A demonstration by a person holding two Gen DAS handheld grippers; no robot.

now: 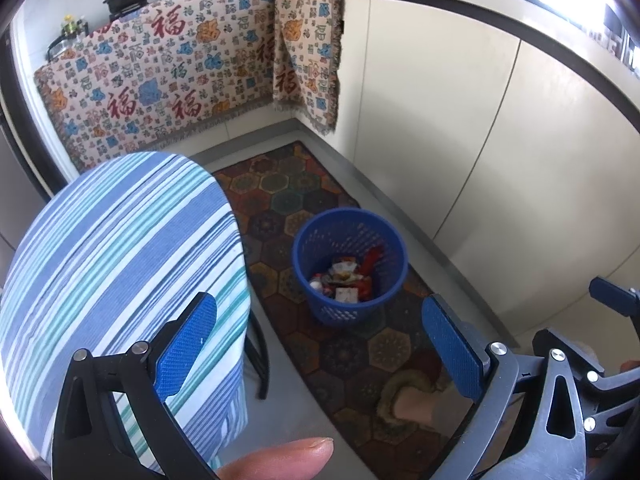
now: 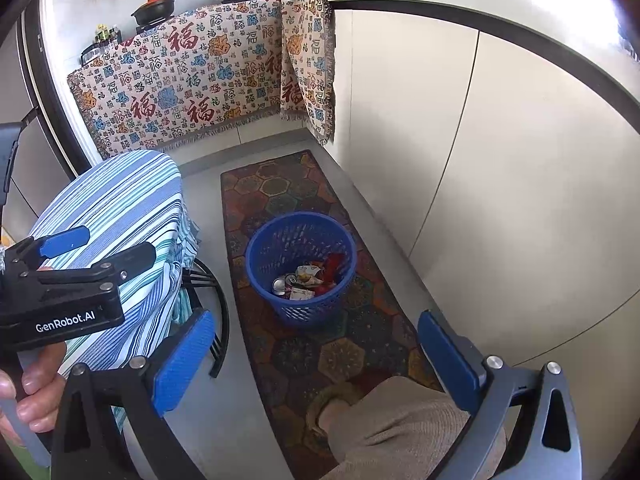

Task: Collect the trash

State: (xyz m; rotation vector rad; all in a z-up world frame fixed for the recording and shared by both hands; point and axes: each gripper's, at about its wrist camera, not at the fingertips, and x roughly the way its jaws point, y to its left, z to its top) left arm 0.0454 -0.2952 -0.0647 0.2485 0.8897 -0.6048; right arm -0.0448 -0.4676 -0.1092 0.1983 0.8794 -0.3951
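Observation:
A blue mesh waste basket stands on the patterned floor rug and also shows in the right wrist view. It holds several wrappers and a can. My left gripper is open and empty, held above the floor in front of the basket. My right gripper is open and empty, also above the rug before the basket. The left gripper appears at the left of the right wrist view, over the stool.
A round stool with a blue striped cover stands left of the basket. A hexagon-patterned rug runs along white cabinets. A patterned cloth hangs over the far counter with pans on top. The person's foot is on the rug.

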